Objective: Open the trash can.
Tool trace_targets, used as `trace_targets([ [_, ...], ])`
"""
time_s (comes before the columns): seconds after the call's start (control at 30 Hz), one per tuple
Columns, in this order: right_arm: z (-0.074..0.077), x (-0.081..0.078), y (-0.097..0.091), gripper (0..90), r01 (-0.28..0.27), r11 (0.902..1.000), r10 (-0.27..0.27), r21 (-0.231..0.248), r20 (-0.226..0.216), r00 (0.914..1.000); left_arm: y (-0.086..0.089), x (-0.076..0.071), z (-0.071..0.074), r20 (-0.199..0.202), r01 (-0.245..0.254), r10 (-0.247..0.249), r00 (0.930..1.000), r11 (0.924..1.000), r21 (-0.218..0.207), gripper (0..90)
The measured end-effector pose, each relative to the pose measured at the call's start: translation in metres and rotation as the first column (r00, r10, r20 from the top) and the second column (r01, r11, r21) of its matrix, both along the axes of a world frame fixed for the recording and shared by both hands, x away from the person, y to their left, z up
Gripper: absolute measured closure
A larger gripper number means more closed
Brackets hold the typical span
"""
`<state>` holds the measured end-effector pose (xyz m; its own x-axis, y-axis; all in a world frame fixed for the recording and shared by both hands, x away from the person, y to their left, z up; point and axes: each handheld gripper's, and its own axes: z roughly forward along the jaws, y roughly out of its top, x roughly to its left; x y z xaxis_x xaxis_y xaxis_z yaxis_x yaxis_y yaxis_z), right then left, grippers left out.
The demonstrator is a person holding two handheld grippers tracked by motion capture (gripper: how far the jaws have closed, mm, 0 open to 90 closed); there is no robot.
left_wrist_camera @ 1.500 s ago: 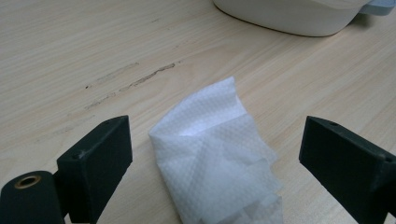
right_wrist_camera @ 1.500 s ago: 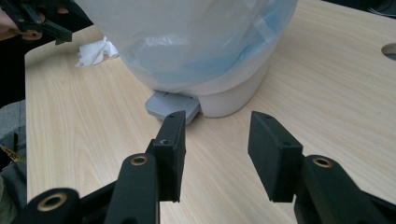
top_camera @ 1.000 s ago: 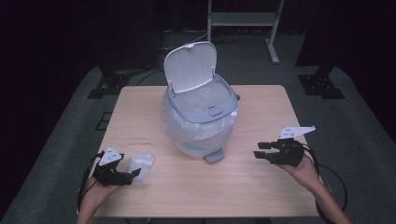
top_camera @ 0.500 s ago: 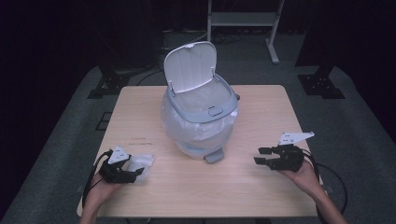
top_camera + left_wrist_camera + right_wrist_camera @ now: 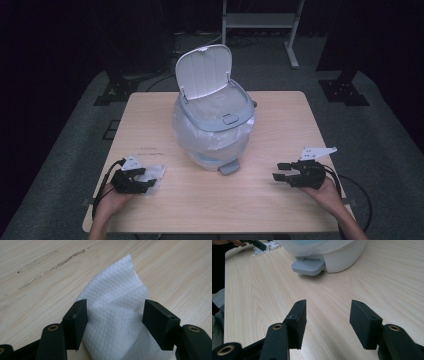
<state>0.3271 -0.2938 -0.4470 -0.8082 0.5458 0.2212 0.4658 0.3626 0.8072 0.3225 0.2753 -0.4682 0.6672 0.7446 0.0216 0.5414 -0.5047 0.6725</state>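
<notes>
A white paper towel (image 5: 117, 290) lies crumpled on the wooden table (image 5: 280, 115) near its front left corner (image 5: 154, 173). My left gripper (image 5: 115, 315) sits low over it (image 5: 142, 181). Its jaws have just been closing, with the towel between them, loose and puffed up, not squeezed flat. My right gripper (image 5: 328, 315) hovers just above the bare table at the front right (image 5: 278, 172); its jaws have just been opening, with nothing between them. A white pedal bin (image 5: 215, 125) lined with a clear bag stands mid-table, its lid (image 5: 204, 67) raised.
The bin's grey pedal (image 5: 228, 167) (image 5: 308, 266) sticks out toward me at its base. The right gripper view shows the bin's base (image 5: 342, 255) ahead and the other gripper (image 5: 255, 243) at the towel (image 5: 269, 246) far off. Dark floor and a metal stand (image 5: 260, 20) lie beyond.
Both hands have sunk toward the table. The left gripper has settled over the towel and its jaws have narrowed around it. The right gripper has come down and slightly toward me.
</notes>
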Motion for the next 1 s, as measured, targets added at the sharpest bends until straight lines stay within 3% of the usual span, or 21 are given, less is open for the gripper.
trace_targets([
  [0.17,-0.0021,-0.0011,-0.0024,46.7,0.001,1.0,-0.001,0.007,-0.002,1.0,-0.0011,0.0015,0.0007,-0.007,-0.034,0.034,0.9994,0.9994,-0.004,42.2],
  [0.3,-0.0033,-0.002,-0.0034,46.7,0.002,1.0,-0.002,0.009,0.003,1.0,-0.0037,0.0032,0.003,-0.024,-0.044,0.045,0.9987,0.9989,0.016,44.5],
  [0.43,-0.0041,-0.0045,-0.0018,46.8,-0.014,0.9999,0.014,-0.001,0.004,0.9999,-0.0046,0.0047,0.0043,-0.022,-0.062,0.063,0.9978,0.9978,0.021,56.7],
  [0.6,-0.0041,-0.0059,-0.0007,47.0,-0.027,0.9996,0.027,-0.007,0.008,0.9996,-0.008,0.0052,0.0054,-0.026,-0.061,0.062,0.9977,0.9977,0.029,63.8],
  [1.0,-0.0076,-0.0023,0.0037,45.7,-0.046,0.9988,0.046,-0.018,-0.016,0.9988,-0.0059,0.0038,0.0025,-0.01,-0.035,0.035,0.9993,0.9993,-0.015,80.0],
])
